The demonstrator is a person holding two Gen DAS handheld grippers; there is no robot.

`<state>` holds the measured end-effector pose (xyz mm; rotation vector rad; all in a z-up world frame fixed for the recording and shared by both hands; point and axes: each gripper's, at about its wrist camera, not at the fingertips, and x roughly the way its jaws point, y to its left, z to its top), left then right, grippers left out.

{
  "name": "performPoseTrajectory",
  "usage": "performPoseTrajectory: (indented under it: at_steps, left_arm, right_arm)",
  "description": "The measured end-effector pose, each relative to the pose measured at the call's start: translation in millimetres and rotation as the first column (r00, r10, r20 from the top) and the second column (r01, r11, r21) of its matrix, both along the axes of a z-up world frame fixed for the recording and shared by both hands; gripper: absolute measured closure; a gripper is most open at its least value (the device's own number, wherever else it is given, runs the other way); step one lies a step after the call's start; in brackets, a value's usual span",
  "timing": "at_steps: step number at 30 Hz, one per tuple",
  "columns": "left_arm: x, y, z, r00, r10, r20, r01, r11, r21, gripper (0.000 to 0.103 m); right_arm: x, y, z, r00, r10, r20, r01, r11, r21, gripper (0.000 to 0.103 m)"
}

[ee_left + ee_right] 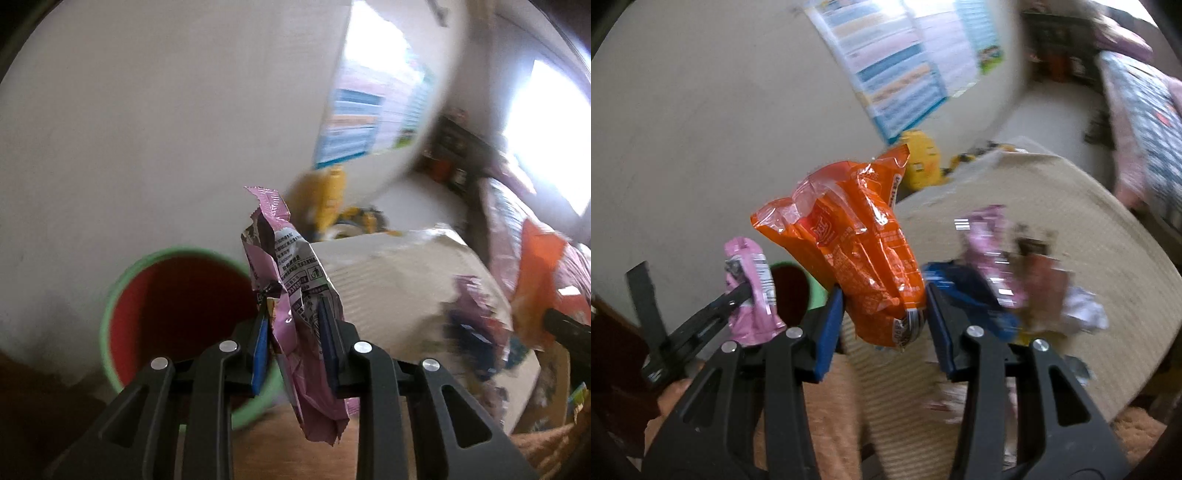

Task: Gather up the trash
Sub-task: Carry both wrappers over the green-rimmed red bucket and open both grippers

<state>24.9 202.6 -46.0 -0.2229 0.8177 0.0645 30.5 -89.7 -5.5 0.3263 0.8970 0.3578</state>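
Note:
My left gripper (295, 314) is shut on a crumpled pink and silver wrapper (291, 295) and holds it in the air beside a green bin with a red inside (162, 306). My right gripper (884, 295) is shut on an orange snack bag (857, 240), also lifted. In the right wrist view the left gripper (746, 291) with its pink wrapper (753, 291) is at the left, in front of the bin (798, 291). The orange bag also shows at the right of the left wrist view (535, 280). More wrappers (1008, 258) lie blurred on the beige table top (1089, 229).
A white wall (147, 129) with a coloured poster (369, 107) stands behind the bin. A yellow toy (923, 158) sits on the floor past the table. A bed with a patterned cover (1145, 122) is at the far right. Orange carpet (827, 406) lies below.

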Motion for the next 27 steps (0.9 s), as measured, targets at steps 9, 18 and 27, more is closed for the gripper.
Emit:
performPoseTrajectory:
  at_steps: [9,18,27]
  left_arm:
    - [-10.1,75.7,-40.5,0.982,0.168,-0.092,-0.172,0.984,-0.039,0.081]
    - [-12.0,102.9,-66.8,0.955,0.259,-0.146,-0.273,0.959,-0.078,0.055]
    - [-6.8,94.6,-65.1,0.96,0.242,-0.139,-0.255,0.964,-0.077,0.053]
  right_arm:
    - [44.1,121.5,-42.1,0.975,0.194,-0.112,-0.19,0.981,0.045,0.06]
    - [75.8,168.9,-56.7,0.962,0.231,-0.147,-0.217,0.971,0.102,0.044]
    - [60.5,135.0,-52.4,0.972,0.182,-0.148,-0.17,0.982,0.087,0.043]
